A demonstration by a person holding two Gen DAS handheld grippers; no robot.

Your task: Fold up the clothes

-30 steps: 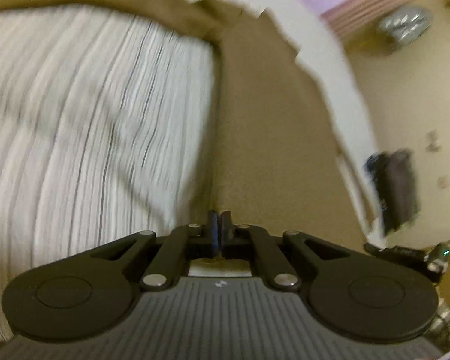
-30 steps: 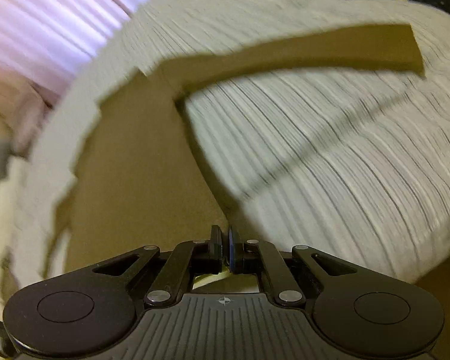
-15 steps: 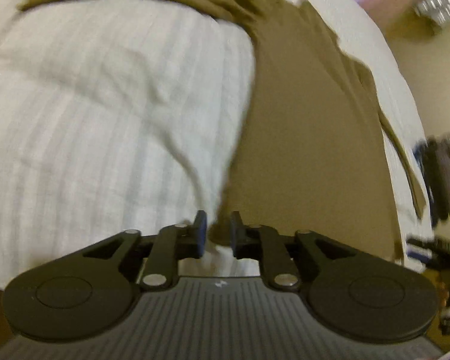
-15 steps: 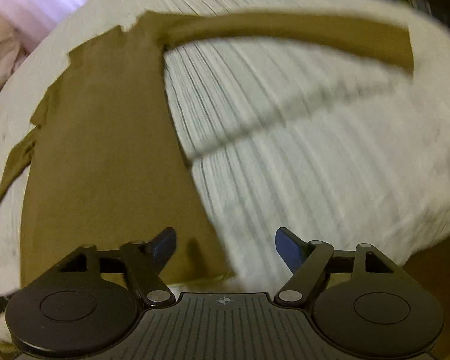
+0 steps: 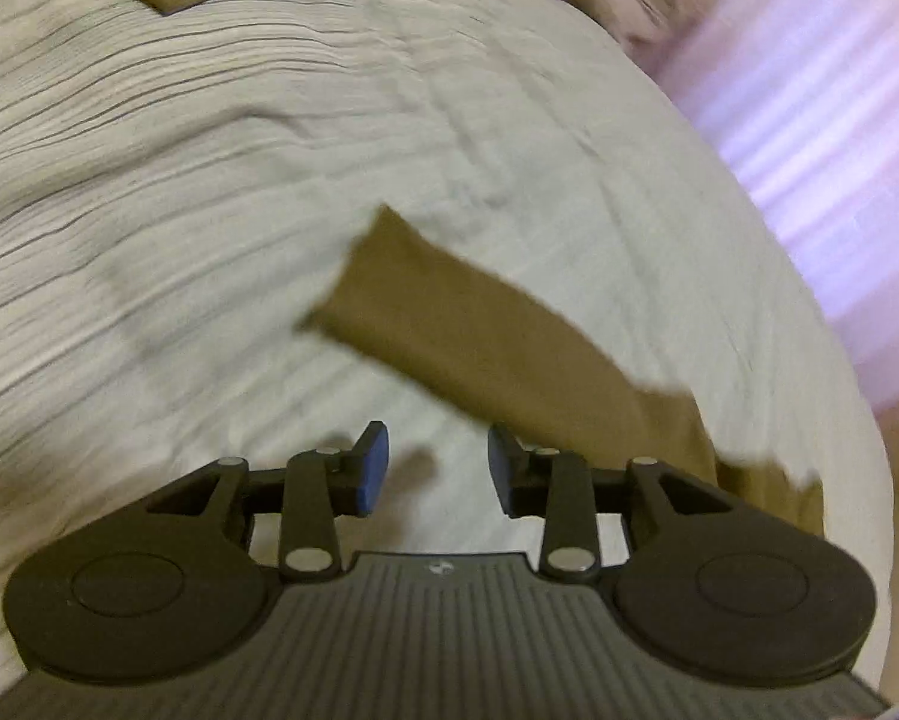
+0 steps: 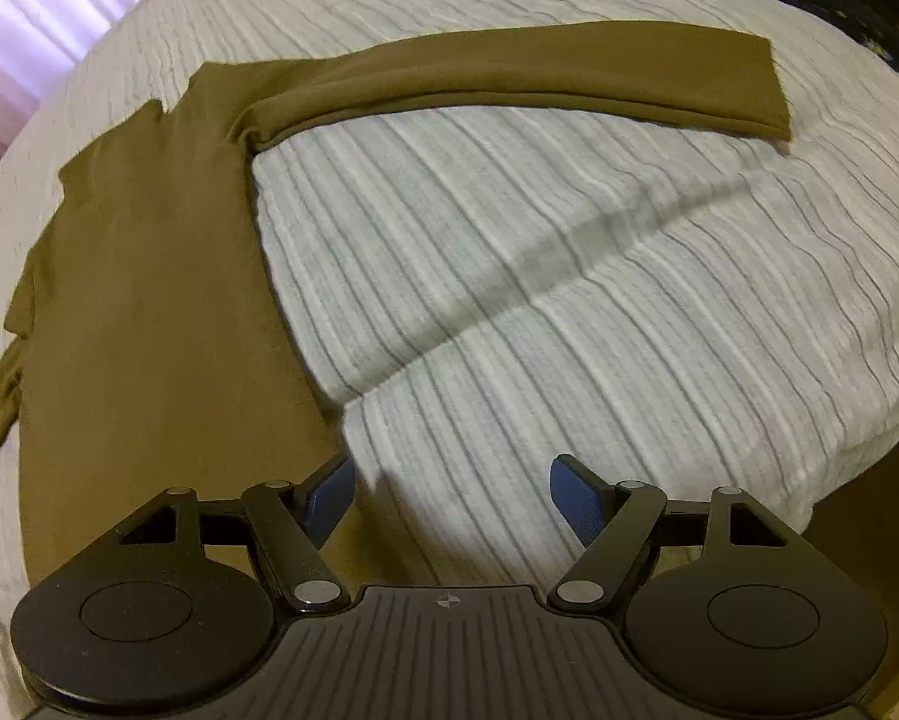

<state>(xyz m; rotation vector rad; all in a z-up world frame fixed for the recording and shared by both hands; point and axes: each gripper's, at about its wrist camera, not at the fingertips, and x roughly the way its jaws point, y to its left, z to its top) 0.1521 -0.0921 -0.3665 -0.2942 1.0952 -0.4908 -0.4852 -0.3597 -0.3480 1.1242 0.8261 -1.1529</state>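
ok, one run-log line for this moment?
phase: shirt spread | olive shirt: flat on bed, sleeve out | left tongs: opening, empty | right tongs: open, empty

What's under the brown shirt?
The brown shirt lies spread on a white ribbed bedspread, which shows all around it. The part of the bedspread right beneath the shirt is covered, so anything else there can't be seen.

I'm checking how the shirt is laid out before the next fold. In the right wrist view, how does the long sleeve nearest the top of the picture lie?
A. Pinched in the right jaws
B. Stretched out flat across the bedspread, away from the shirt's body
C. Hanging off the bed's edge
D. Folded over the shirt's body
B: the sleeve lies flat on the white ribbed bedspread, reaching out from the olive shirt.
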